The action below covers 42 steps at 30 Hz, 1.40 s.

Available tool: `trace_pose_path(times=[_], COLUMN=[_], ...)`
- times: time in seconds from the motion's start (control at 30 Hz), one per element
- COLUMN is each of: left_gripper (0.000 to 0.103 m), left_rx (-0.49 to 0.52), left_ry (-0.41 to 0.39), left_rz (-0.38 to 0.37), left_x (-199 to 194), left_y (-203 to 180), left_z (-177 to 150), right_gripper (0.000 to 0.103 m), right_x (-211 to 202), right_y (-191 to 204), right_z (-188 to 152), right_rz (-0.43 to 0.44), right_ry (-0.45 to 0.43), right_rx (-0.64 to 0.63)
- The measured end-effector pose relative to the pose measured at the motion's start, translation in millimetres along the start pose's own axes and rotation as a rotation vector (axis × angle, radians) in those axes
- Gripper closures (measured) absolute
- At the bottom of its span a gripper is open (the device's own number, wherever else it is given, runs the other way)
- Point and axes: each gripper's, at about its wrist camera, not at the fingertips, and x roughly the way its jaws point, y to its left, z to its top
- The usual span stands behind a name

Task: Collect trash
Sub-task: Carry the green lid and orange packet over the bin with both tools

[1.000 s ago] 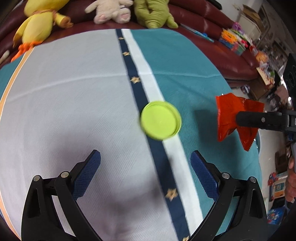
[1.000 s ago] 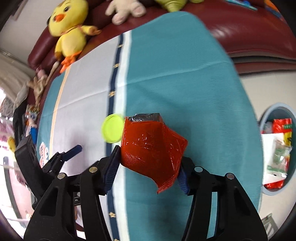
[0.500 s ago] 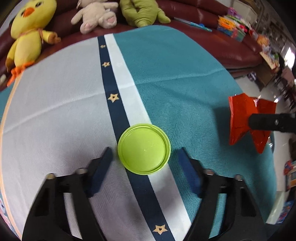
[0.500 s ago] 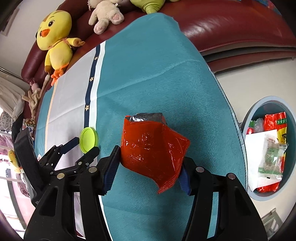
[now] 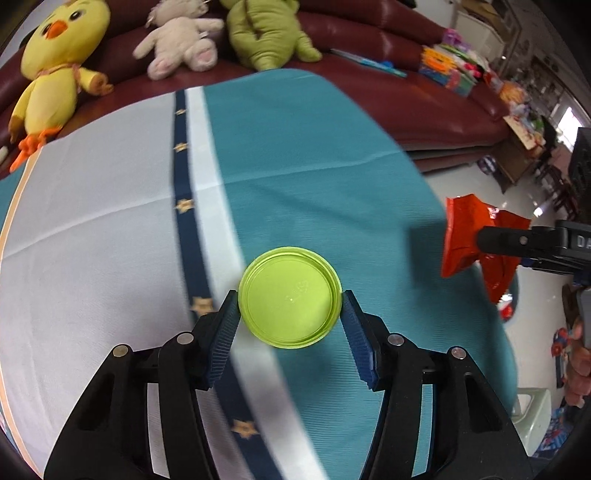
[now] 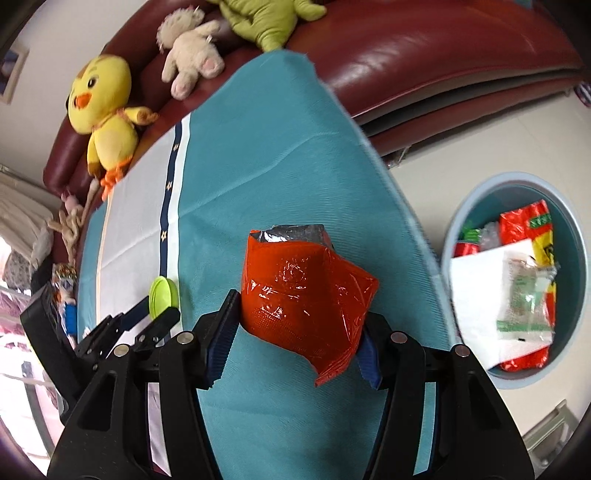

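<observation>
My left gripper (image 5: 290, 306) is shut on a round lime-green plastic lid (image 5: 290, 297), its blue pads touching both sides of the rim, above the teal and white tablecloth (image 5: 314, 177). The lid (image 6: 162, 295) and left gripper (image 6: 147, 314) also show at the left of the right wrist view. My right gripper (image 6: 297, 314) is shut on a crumpled red foil snack bag (image 6: 303, 295), held above the table's right edge. The bag (image 5: 469, 236) also shows at the right of the left wrist view.
A round light-blue trash bin (image 6: 476, 221) on the floor right of the table holds wrappers and paper. A dark red sofa (image 5: 369, 55) behind the table carries a yellow chick (image 5: 55, 70), a white plush (image 5: 181, 40) and a green plush (image 5: 266, 33).
My left gripper moved up to the green lid and closed on its rim; the lid now moves with it. My right gripper carried the red bag rightward, bringing the bin further into view.
</observation>
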Motion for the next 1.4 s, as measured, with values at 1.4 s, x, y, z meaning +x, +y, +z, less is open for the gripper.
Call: trace_pose_path(times=[1.4], left_gripper=[0.046], left_rx=[0.378], left_ry=[0.173], left_rz=[-0.164], left_x=[70], left_y=[-278], left_z=[13], right_gripper=[0.048], right_x=[-127], right_y=[-254], right_z=[-39], right_rz=[-0.041], right_ry=[-0.191], right_rx=[0.326])
